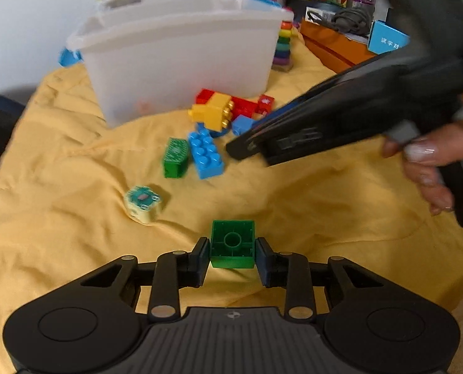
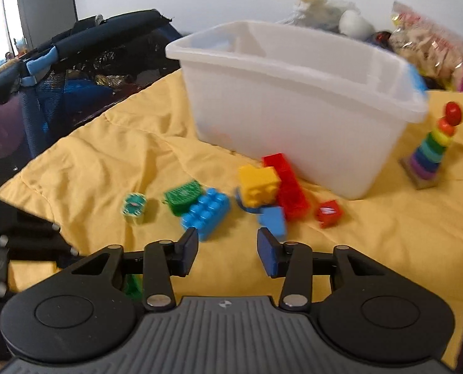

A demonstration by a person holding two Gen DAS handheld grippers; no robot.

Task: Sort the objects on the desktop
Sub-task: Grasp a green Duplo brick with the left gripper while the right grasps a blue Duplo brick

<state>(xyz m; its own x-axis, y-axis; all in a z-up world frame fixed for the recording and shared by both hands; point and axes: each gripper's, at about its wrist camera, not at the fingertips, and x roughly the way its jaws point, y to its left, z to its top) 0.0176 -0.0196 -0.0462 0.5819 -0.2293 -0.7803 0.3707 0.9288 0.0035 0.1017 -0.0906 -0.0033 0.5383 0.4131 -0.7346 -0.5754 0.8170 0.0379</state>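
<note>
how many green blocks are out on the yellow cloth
2. One green block sits between the left claw's pads near the front. The other green block lies on its side beside the long blue block. More may be hidden in the pile.

Bin [image 2: 294,118] contents blur behind frosted walls (1 orange smudge [image 2: 219,132] shows).
</note>
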